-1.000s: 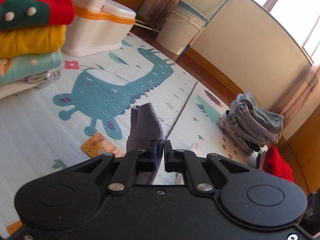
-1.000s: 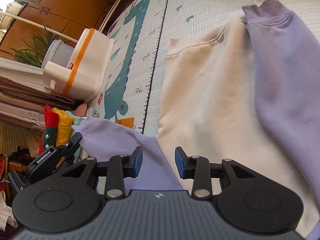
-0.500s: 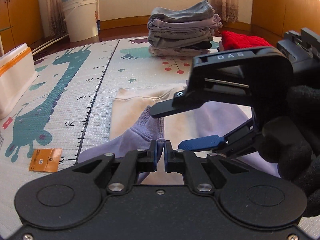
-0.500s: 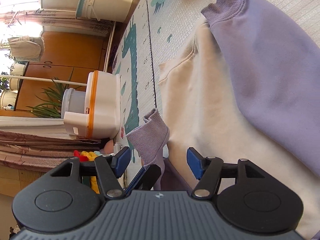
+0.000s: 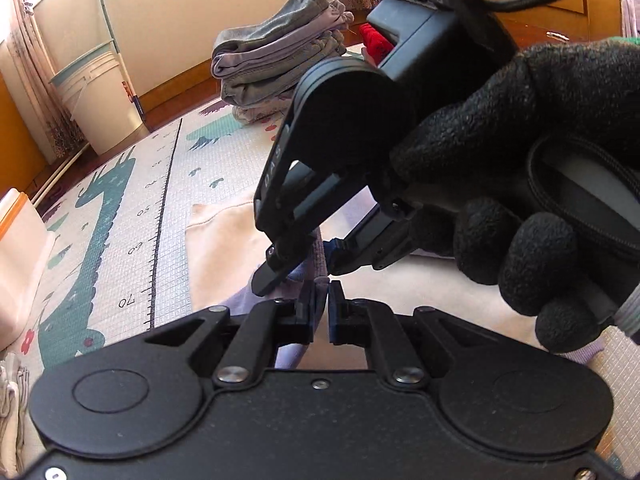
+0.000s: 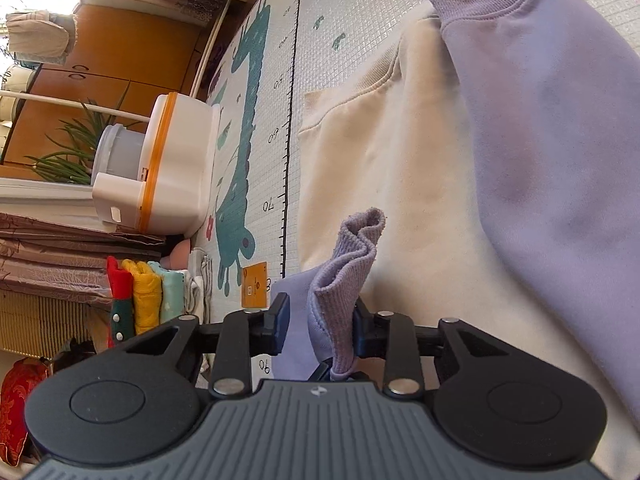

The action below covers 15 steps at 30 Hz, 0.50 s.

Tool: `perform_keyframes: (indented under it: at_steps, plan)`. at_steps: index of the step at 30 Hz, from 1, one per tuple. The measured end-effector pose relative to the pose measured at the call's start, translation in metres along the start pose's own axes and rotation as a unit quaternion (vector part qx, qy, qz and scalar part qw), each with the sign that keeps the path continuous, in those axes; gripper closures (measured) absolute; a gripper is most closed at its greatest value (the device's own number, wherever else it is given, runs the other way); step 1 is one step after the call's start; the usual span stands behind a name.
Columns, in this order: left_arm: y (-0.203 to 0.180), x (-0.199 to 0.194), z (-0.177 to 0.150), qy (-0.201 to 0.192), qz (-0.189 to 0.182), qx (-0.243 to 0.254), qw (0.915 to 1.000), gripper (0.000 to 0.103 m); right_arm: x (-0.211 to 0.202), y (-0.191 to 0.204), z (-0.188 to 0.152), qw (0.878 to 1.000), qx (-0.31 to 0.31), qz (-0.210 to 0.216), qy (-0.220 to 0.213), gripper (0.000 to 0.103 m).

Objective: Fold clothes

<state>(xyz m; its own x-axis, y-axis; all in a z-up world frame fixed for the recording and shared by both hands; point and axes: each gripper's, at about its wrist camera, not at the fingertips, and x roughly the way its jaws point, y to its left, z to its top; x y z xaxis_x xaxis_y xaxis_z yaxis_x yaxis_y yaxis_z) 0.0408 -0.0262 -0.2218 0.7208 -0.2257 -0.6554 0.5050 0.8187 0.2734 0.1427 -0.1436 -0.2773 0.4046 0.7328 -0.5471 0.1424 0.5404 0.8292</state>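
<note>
- One play mat (image 6: 256, 128) with a green dinosaur and a printed ruler covers the floor and fills most of both views.
- On it lies a cream sweatshirt (image 6: 384, 168) with lilac sleeves, spread flat; in the right wrist view its body runs from centre toward 1 o'clock, and one lilac sleeve (image 6: 552, 128) lies across it at 3 o'clock.
- At 12 o'clock in the left wrist view a stack of folded grey clothes (image 5: 276, 60) sits on the mat, well apart from the sweatshirt, with a pale bucket (image 5: 100, 104) at 10 o'clock.
- A white and orange bin (image 6: 172, 168) stands at 9 o'clock in the right wrist view, with red, yellow and mint folded items (image 6: 140, 300) below it at 8 o'clock.
- The right gripper (image 6: 320, 324), carried by a black-gloved hand (image 5: 532, 216), has its jaws closing; the ribbed lilac cuff (image 6: 348, 280) stands between them, against one pad, with a gap to the other.
- The left gripper (image 5: 319, 308) is clamped together on the lower edge of that same cuff, just beneath the right gripper's tips.
</note>
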Motion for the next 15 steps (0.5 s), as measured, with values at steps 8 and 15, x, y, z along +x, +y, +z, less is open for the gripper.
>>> perform_keyframes:
  at_steps: [8, 15]
  plan:
    - [0.064, -0.041, -0.018, 0.003, 0.012, -0.17, 0.9854, 0.055, -0.012, 0.018, 0.0, 0.998, -0.051, -0.031, -0.028, 0.094]
    - [0.09, -0.061, -0.064, 0.07, 0.047, -0.3, 0.9502, 0.037, -0.033, 0.06, 0.011, 0.994, -0.103, -0.021, -0.039, 0.094]
